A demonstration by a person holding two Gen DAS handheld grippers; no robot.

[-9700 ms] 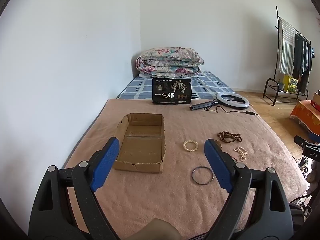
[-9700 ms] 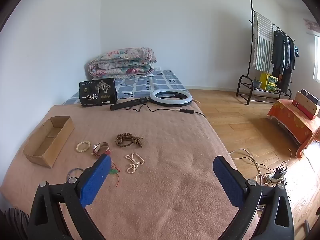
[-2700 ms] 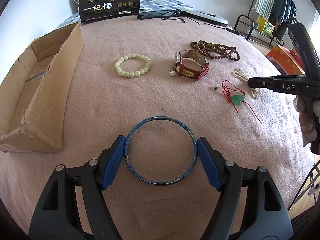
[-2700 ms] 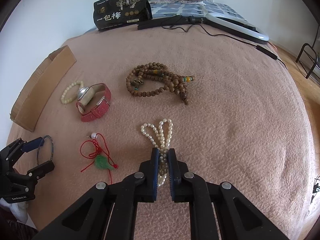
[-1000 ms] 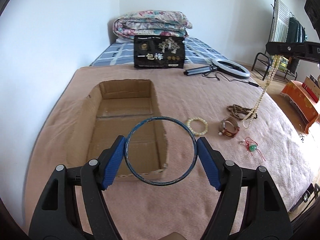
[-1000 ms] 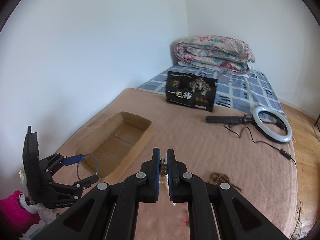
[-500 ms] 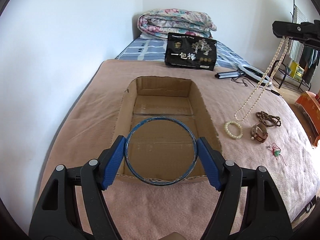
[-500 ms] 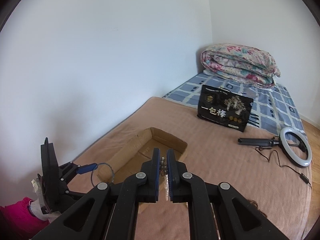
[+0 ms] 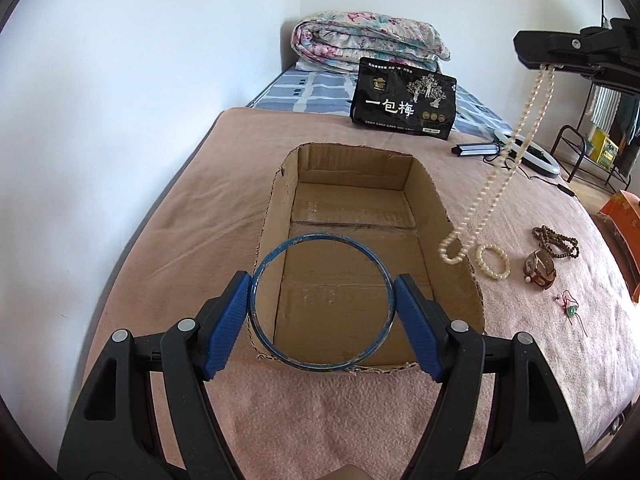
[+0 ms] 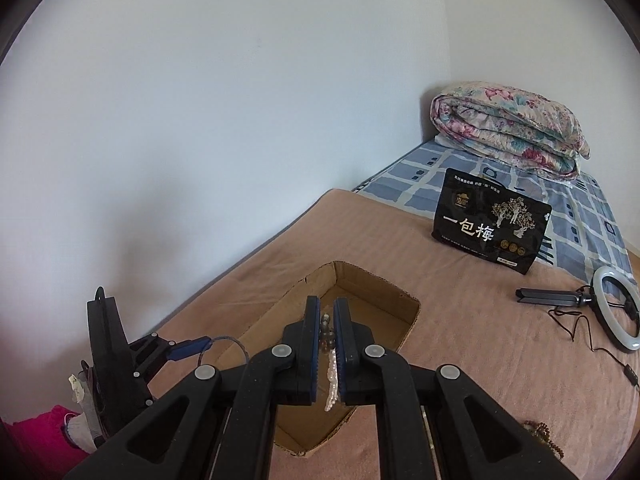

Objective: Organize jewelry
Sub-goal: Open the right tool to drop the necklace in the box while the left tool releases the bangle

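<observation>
My left gripper [image 9: 322, 306] is shut on a blue bangle [image 9: 280, 350] and holds it above the near end of an open cardboard box [image 9: 460, 256] on the pink blanket. My right gripper [image 10: 327, 316] is shut on a pearl necklace [image 9: 496, 184], which hangs down from it over the box's right wall. The box [image 10: 384, 292] and the left gripper [image 10: 188, 350] with the bangle also show in the right wrist view. A cream bead bracelet [image 9: 493, 262], a red watch [image 9: 541, 270], brown prayer beads [image 9: 557, 241] and a green pendant on red cord [image 9: 571, 310] lie right of the box.
A black snack bag [image 9: 403, 98] stands behind the box, with a folded quilt [image 9: 368, 40] behind it. A ring light with its cable [image 9: 532, 152] lies at the back right. A white wall runs along the bed's left edge. A clothes rack [image 9: 600, 120] stands far right.
Both grippers have moved closer over the box. The bangle now hangs over the box's near end, and the pearl necklace has swung in toward the box's right wall.
</observation>
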